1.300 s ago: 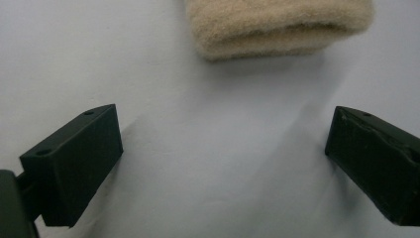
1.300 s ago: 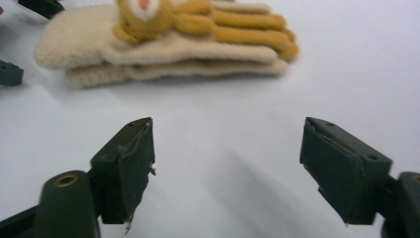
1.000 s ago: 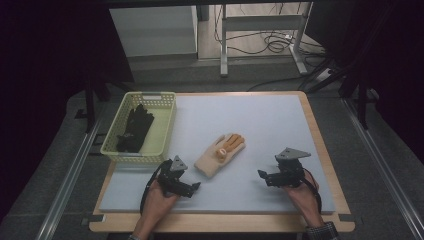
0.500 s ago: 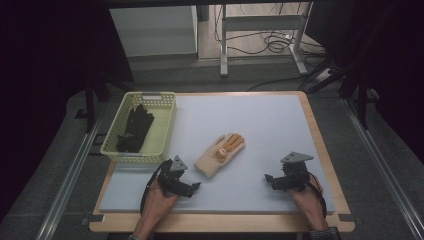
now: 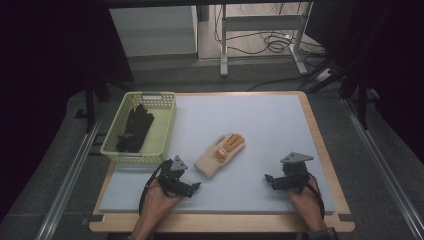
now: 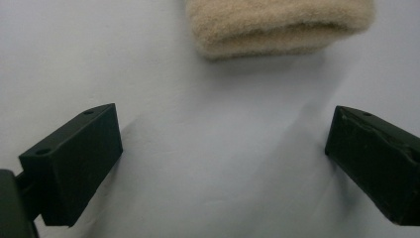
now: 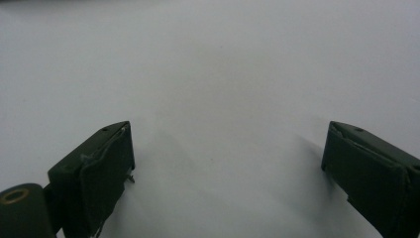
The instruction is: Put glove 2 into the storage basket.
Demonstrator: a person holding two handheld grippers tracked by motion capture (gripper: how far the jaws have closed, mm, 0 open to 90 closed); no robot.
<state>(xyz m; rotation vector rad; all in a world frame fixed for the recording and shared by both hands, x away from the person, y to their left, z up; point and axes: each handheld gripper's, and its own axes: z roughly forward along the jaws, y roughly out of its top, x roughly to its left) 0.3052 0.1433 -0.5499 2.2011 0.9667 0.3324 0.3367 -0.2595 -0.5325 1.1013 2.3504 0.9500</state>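
Observation:
A beige knit glove (image 5: 221,154) with orange fingers lies flat near the middle of the pale blue mat (image 5: 260,125). Its cuff (image 6: 277,25) shows at the top of the left gripper view, just beyond the jaws. My left gripper (image 5: 192,185) rests low on the mat at the front left, a little short of the cuff, open and holding nothing (image 6: 223,158). At the front right my right gripper (image 5: 269,179) also stands open over bare mat (image 7: 228,163), well apart from the glove.
A yellow-green mesh basket (image 5: 161,131) holding dark gloves (image 5: 134,129) stands at the mat's left edge. The wooden table border (image 5: 330,170) frames the mat. Metal rails run along both sides of the table, with cables on the floor behind.
My right gripper has drawn back toward the front edge and lower onto the mat. The left gripper and the glove have stayed where they were.

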